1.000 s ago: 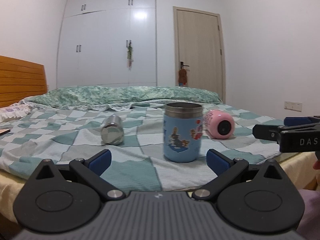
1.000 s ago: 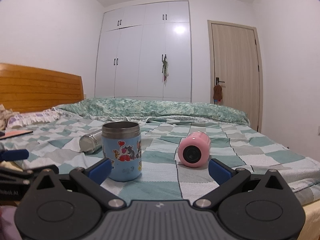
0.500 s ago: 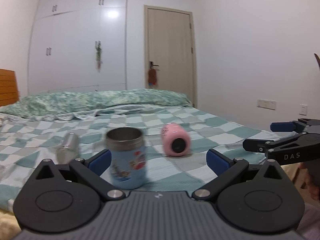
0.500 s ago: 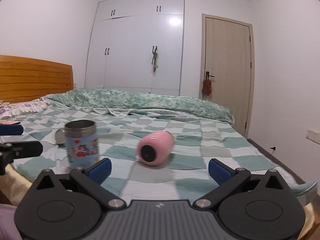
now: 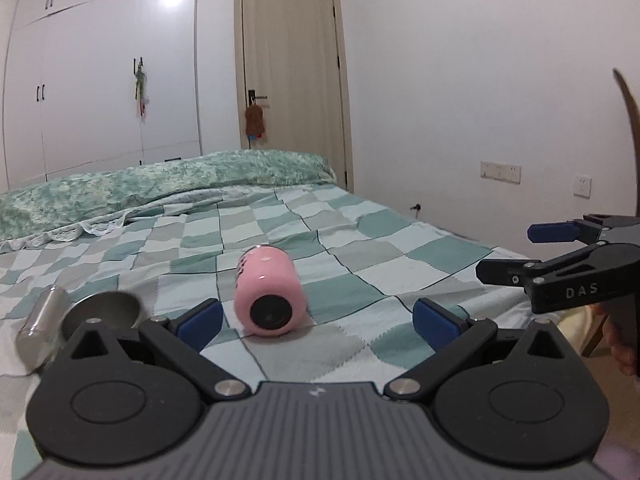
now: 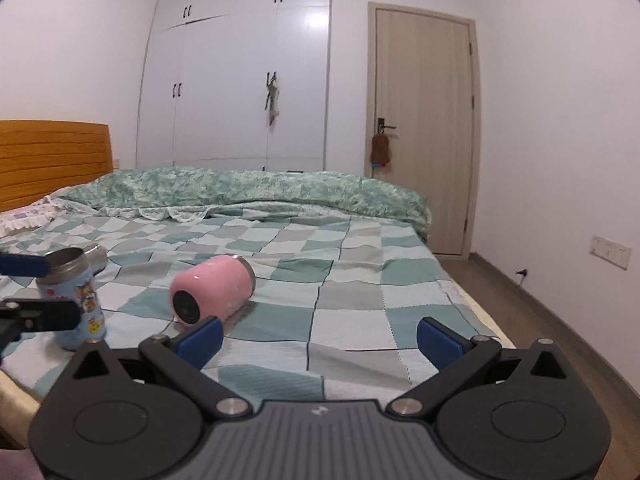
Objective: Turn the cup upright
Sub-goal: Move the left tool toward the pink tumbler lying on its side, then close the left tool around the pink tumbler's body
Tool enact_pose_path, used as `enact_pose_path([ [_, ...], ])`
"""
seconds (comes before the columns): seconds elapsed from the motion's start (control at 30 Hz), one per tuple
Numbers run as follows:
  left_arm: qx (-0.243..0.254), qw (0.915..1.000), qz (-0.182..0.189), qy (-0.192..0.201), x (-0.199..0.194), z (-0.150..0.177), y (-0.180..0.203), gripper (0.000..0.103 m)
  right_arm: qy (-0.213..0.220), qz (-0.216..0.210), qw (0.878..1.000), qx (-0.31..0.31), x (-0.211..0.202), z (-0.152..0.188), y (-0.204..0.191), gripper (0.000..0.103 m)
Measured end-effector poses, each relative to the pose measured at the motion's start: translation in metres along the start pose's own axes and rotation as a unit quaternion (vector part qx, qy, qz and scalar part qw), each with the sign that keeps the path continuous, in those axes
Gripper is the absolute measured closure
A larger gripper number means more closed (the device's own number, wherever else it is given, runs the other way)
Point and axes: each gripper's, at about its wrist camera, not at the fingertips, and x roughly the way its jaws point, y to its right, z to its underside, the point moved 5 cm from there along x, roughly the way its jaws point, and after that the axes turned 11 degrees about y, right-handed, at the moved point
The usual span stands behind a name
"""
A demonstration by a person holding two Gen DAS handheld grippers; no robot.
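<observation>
Lying on its side on the checked bedspread (image 6: 352,320), pink cup (image 6: 214,292) unflipped; blue cartoon cup (image 6: 76,296) upright beside | left gripper (image 5: 316,316) spread, empty | right gripper (image 6: 320,336) spread, empty; grasp and righting remain

One pink cup (image 6: 212,294), one blue cup (image 6: 76,296), one steel flask (image 5: 42,326), two grippers

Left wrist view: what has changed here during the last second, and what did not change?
The view swung right: the pink cup now lies between the open left tongs, and the blue cup slid to the left edge. Nothing was gripped. The pink cup still lies on its side on the bed; the right tongs stay open.
</observation>
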Motion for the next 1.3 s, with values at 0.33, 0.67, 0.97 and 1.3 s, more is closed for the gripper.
enact_pose_path([
  [0.33,0.005,0.9987,-0.037,-0.036,0.090,0.004,-0.005,0.000,-0.022,-0.008,1.000,0.012,0.078,0.004,0.019,0.000],
  [0.67,0.021,0.9976,-0.019,-0.064,0.153,0.005,-0.042,0.000,-0.054,-0.010,0.998,0.005,0.145,0.007,0.015,0.000],
  [0.97,0.035,0.9906,0.041,-0.126,0.197,0.009,-0.068,0.000,-0.069,0.005,0.998,-0.003,0.190,-0.003,0.007,0.000],
  [1.3,-0.038,0.9580,0.121,-0.257,0.248,0.030,-0.088,0.000,-0.088,0.005,0.996,-0.021,0.201,0.005,-0.004,0.000],
])
